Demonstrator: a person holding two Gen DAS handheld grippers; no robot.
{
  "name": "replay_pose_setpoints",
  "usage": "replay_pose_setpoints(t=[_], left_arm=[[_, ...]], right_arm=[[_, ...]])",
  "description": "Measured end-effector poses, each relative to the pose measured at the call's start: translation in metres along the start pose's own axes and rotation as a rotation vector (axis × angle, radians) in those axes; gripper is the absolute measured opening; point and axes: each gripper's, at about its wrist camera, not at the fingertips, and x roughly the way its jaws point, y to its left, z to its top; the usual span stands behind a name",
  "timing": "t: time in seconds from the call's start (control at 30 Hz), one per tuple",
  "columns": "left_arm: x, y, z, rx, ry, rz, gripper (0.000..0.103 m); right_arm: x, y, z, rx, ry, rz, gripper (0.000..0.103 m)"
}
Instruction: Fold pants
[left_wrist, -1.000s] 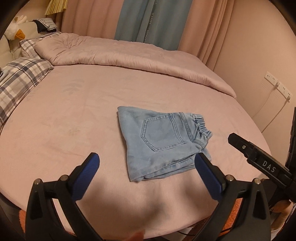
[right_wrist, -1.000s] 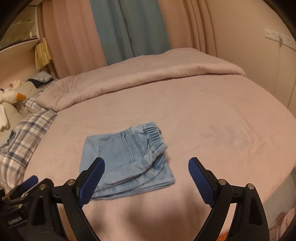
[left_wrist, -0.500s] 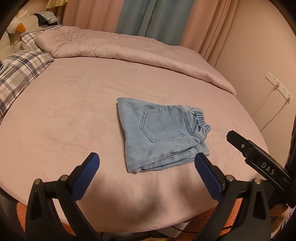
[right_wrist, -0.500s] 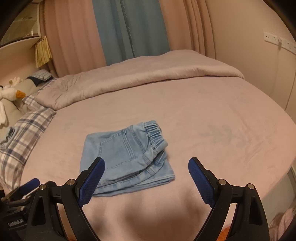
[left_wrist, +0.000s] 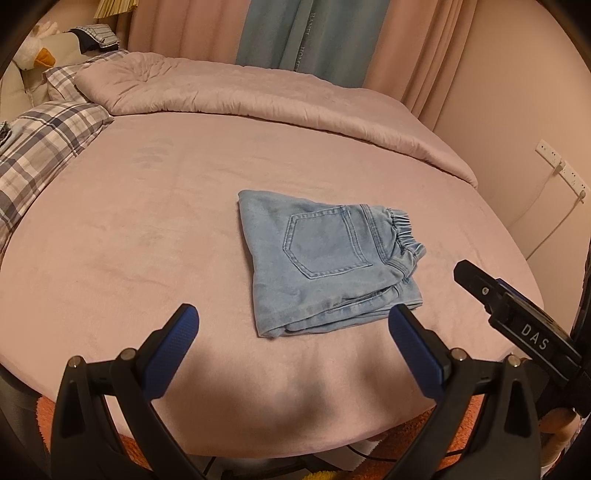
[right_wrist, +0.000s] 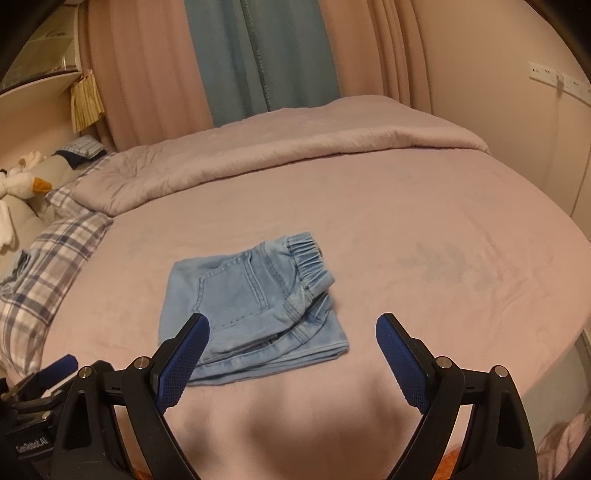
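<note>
- Light-blue denim pants (left_wrist: 325, 266) lie folded into a compact, roughly square bundle near the middle of the pink bed (left_wrist: 129, 240), back pocket facing up and the elastic waistband toward the right.
- My left gripper (left_wrist: 293, 334) hangs over the near edge of the bed, its blue-padded fingers (left_wrist: 177, 339) spread wide and released, with nothing between them; the bundle sits just beyond the tips.
- My right gripper (right_wrist: 291, 339) hangs alongside, fingers (right_wrist: 399, 354) likewise spread apart and empty; from its camera the left pad overlaps the bundle's near corner, though I cannot say for sure whether it touches the cloth.
- A folded pink quilt (left_wrist: 258, 96) runs across the far side of the bed.
- Plaid pillows (left_wrist: 40, 144) rest at the left, with a white plush duck (right_wrist: 22, 184) behind them.
- Pink and blue curtains (right_wrist: 258, 55) hang at the back.
- A white power strip (left_wrist: 561, 171) is mounted on the right wall.
</note>
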Motion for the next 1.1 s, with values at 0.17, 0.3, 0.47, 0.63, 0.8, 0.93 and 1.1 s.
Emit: replay_pose_setpoints(t=[0.17,0.3,0.47,0.63,0.8,0.93,1.1], left_arm=[[-0.0018,-0.0019,-0.0012,0.002,-0.006,-0.003,0.103],[-0.0026,-0.0014,-0.0011,0.003,-0.006,-0.007,0.103],[-0.0032,-0.0008,-0.0010,-0.007,-0.006,-0.003,0.103],[-0.0041,-0.0019,-0.0006,-0.006,-0.008,0.003,0.103],[-0.0054,-0.0028,-0.0011,-0.006,-0.013,0.002,0.102],[-0.0062,-0.0045,-0.0014,-0.004,-0.014,0.005,0.103],[-0.0059,-0.0060,-0.0012,0.000,-0.013,0.004,0.103]], right_arm=[[-0.0007,0.0008,-0.0011,-0.004,0.002,-0.007,0.091],[-0.0007,0.0017,-0.0009,-0.005,0.003,-0.008,0.091],[-0.0005,0.0018,-0.0011,-0.004,0.003,-0.010,0.091],[-0.0009,0.0031,-0.0022,-0.009,0.006,-0.013,0.091],[-0.0005,0.0029,-0.0023,-0.010,0.004,-0.013,0.091],[-0.0001,0.0029,-0.0021,-0.011,0.004,-0.014,0.091],[0.0002,0.0032,-0.0022,-0.014,0.006,-0.014,0.091]])
